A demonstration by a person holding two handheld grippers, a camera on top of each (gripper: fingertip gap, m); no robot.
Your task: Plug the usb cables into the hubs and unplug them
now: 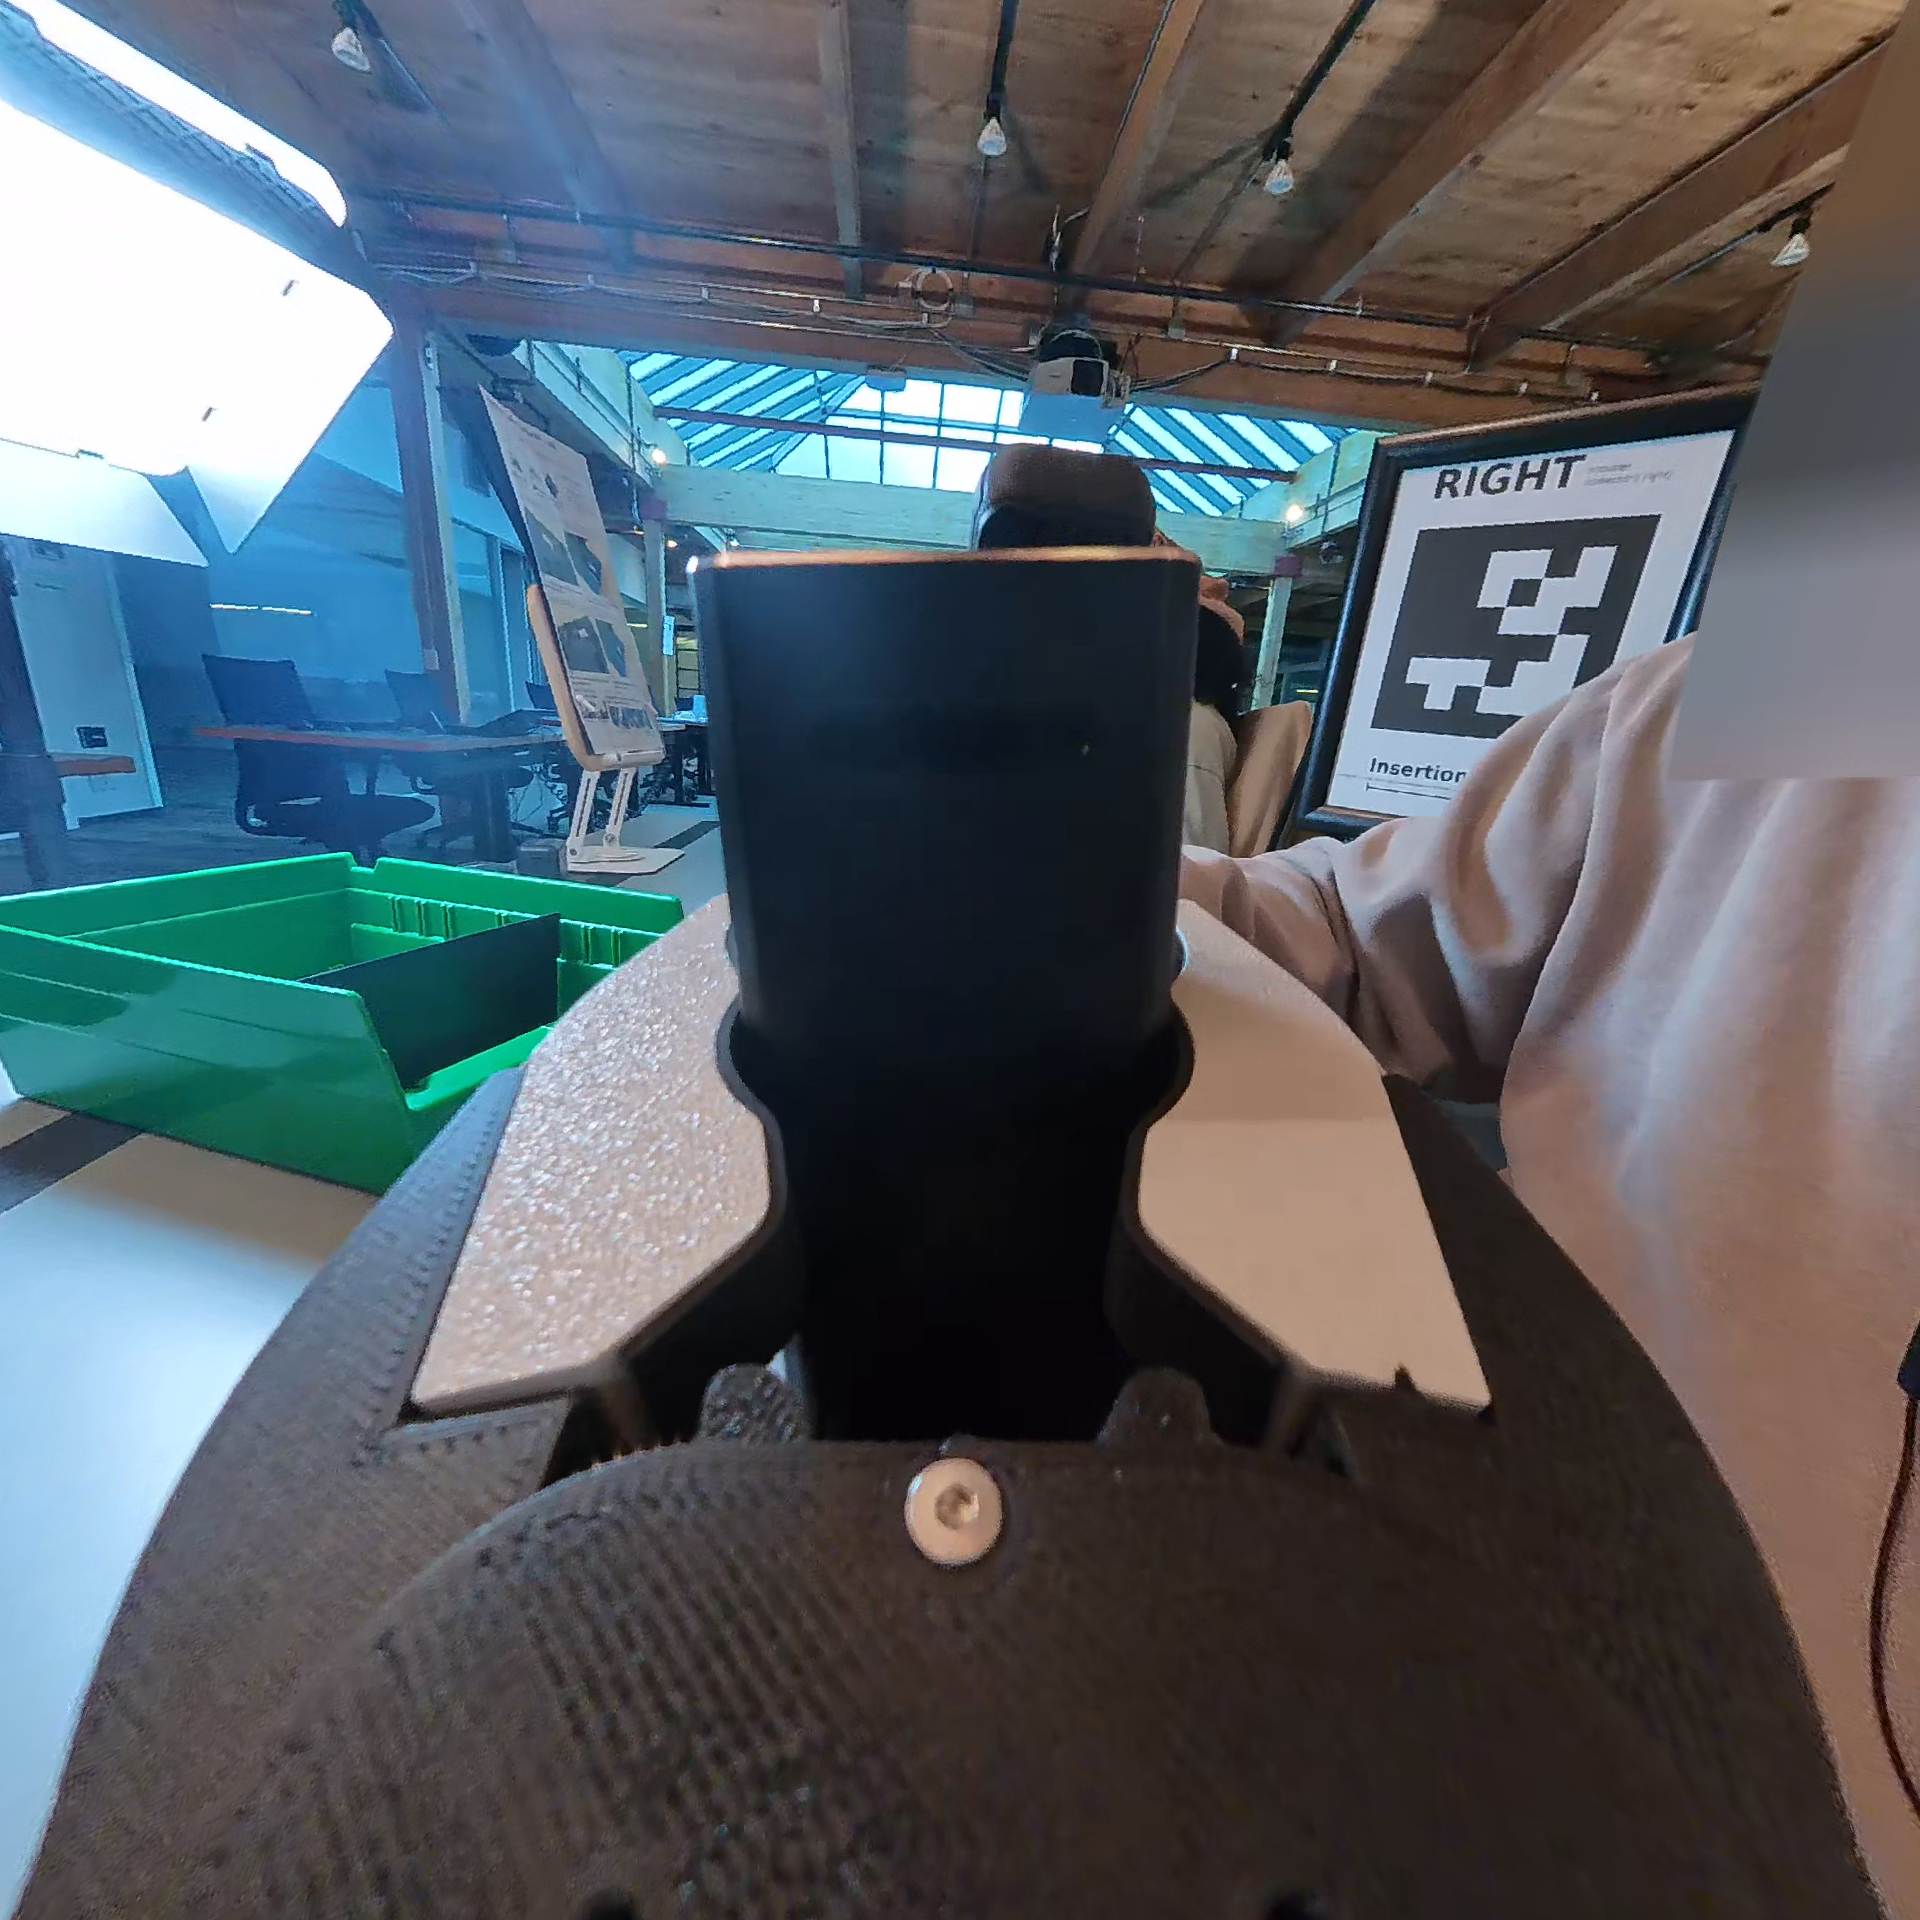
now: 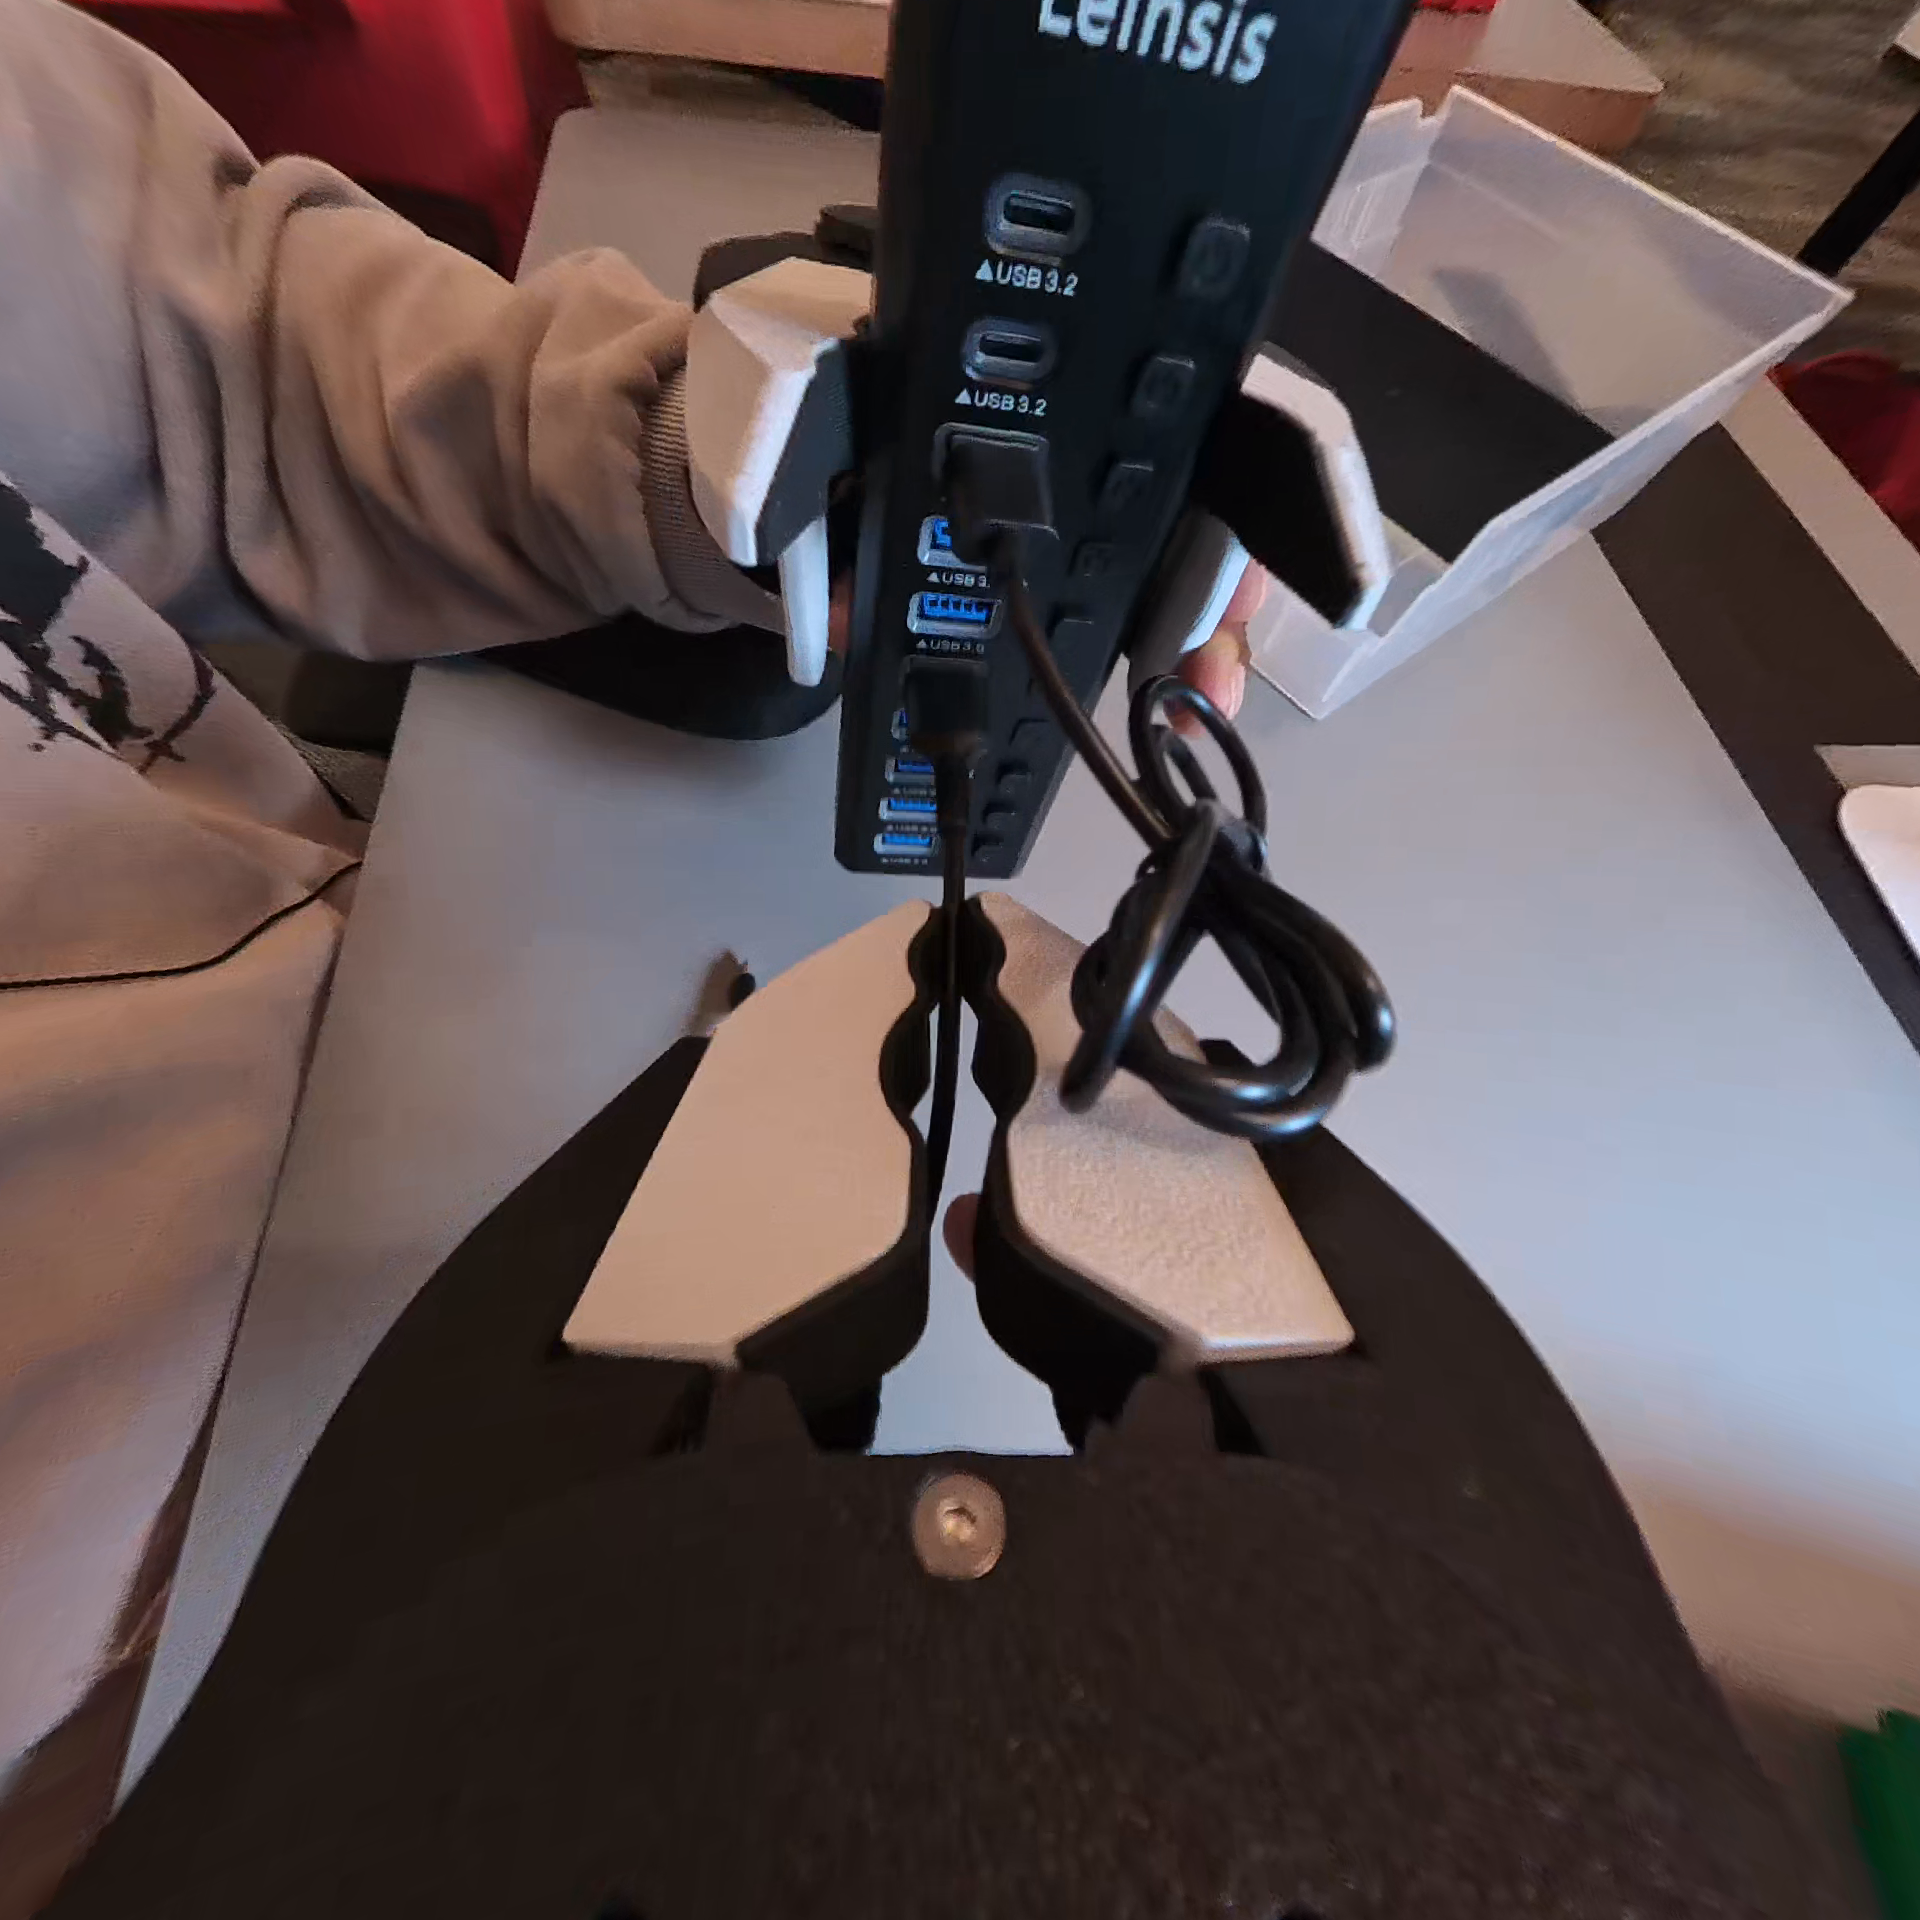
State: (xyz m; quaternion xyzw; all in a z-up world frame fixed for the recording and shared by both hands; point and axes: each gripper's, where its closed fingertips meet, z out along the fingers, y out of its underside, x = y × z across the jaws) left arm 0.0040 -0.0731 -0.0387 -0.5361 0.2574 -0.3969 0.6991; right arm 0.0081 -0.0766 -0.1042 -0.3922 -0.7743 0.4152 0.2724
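Note:
My left gripper is shut on a black USB hub and holds it upright; only the hub's plain back shows in this view. In the right wrist view the hub's port side faces me, clamped between the left gripper's white fingers. Two black USB plugs sit in its ports. The upper plug trails a bundled black cable that hangs beside the hub. The lower plug has a thin cable running down between the fingers of my right gripper, which is shut on it just below the hub.
A green bin with a black divider stands on the table to the left. A clear plastic box is behind the hub to the right. A person's grey sleeve is close on the left. A framed marker sign stands behind. Some 6 centimetres of space lies between my two pairs of fingers.

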